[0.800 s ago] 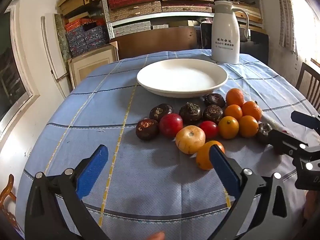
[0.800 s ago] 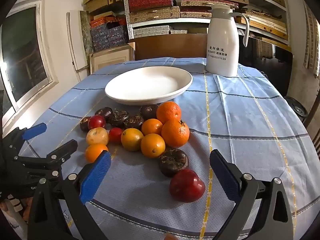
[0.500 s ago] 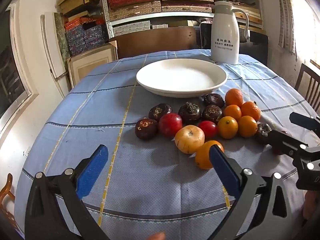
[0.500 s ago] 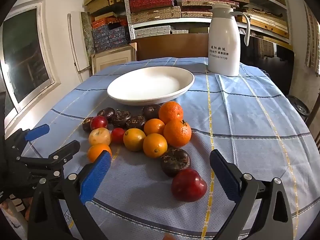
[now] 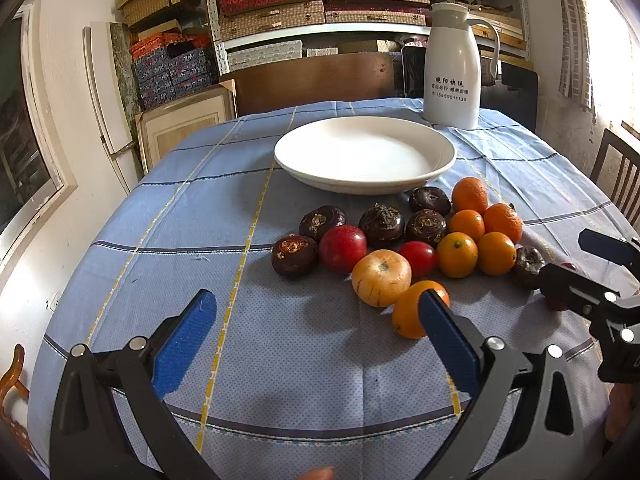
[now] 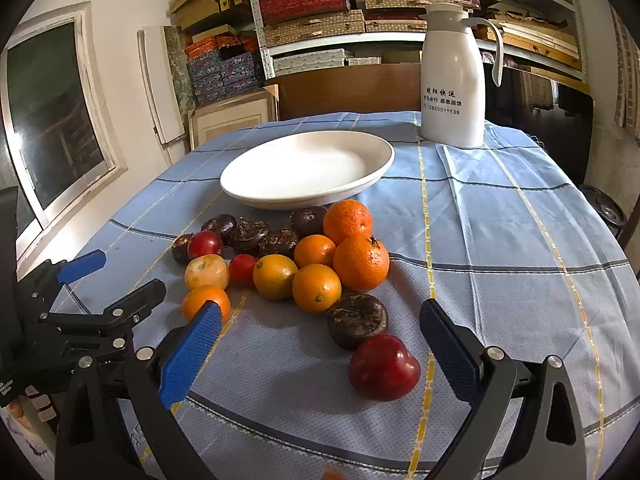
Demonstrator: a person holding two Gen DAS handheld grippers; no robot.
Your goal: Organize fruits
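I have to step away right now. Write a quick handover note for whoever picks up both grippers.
Left gripper: open, holding nothing, above bare cloth near the pile.
Right gripper: open, holding nothing; red fruit lies between its fingers, untouched.
Fruit pile: all on the tablecloth, just in front of the white plate.
Done: nothing; plate has no fruit.
Left: organize all the fruit.

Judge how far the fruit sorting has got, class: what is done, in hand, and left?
Done: nothing; the white plate is empty. In hand: nothing; left gripper and right gripper are open. Left: every fruit, like the red fruit, lies on the tablecloth.
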